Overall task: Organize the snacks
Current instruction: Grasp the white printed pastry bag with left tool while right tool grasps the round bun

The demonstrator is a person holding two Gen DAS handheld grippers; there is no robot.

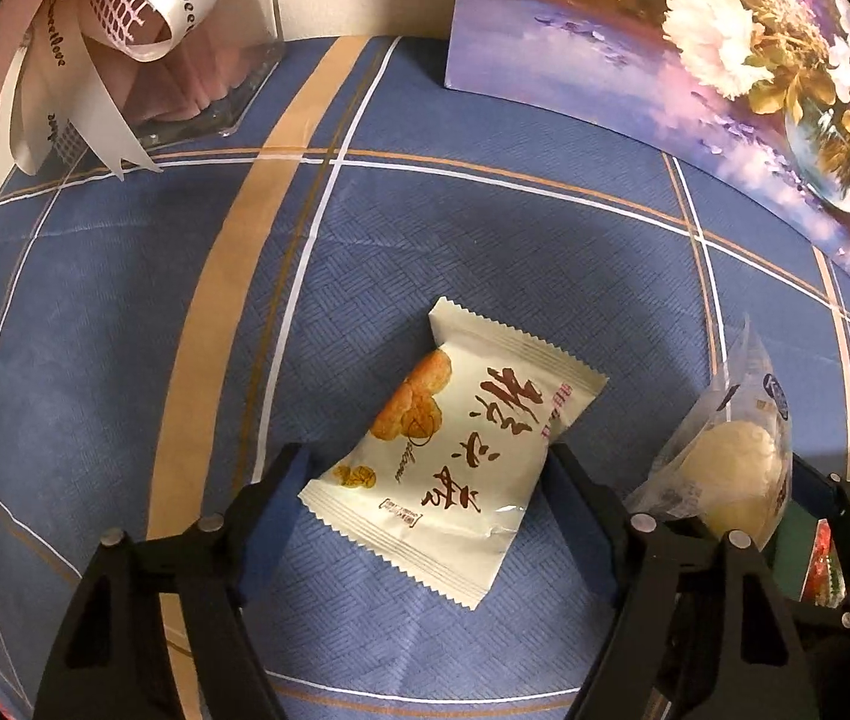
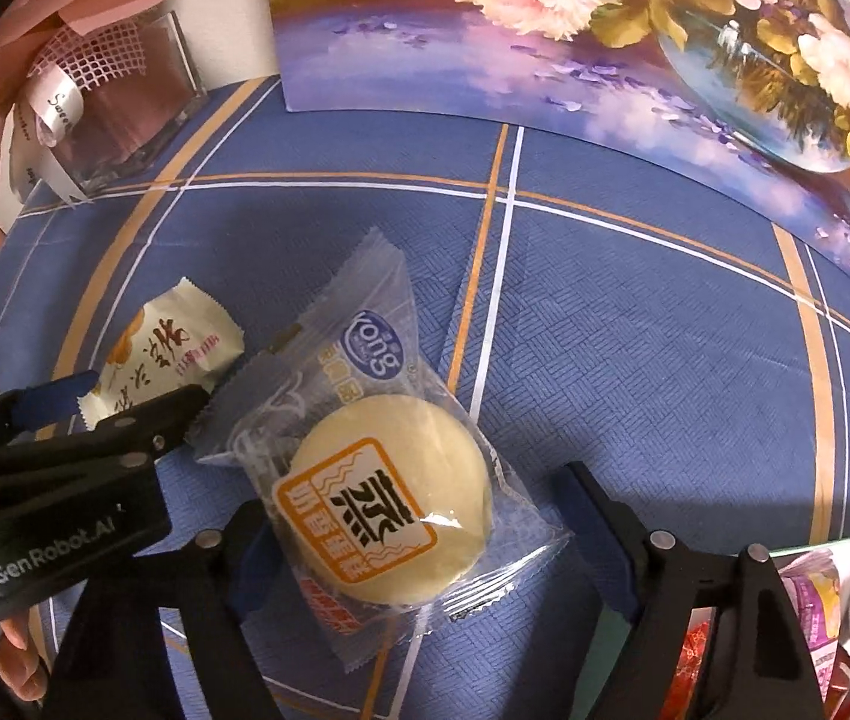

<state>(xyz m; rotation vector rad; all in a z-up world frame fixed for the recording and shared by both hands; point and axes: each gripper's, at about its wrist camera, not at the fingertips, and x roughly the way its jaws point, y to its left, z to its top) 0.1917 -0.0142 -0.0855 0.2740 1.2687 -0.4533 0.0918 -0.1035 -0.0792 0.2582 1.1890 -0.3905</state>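
Lying flat on the blue checked tablecloth (image 1: 125,360), the white snack packet (image 1: 455,450) sits between the left gripper (image 1: 425,468)'s spread jaws, whose pads flank its edges without pressing. Just right of that packet, the clear-wrapped bun (image 2: 392,498) lies between the right gripper (image 2: 425,516)'s parted jaws. Beyond the packet, bare cloth runs to the flower painting (image 1: 695,60).

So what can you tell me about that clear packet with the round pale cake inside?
The clear cake packet is a see-through plastic wrapper with crimped, zigzag ends, holding one round, pale yellow cake. An orange-framed label with dark characters covers the cake, and a blue round logo sits near the upper end. It is sealed and lies flat, slantwise, on the blue checked tablecloth. The right gripper straddles it, jaws apart, its left finger at the wrapper's edge. Its upper left corner lies beside the white snack packet.
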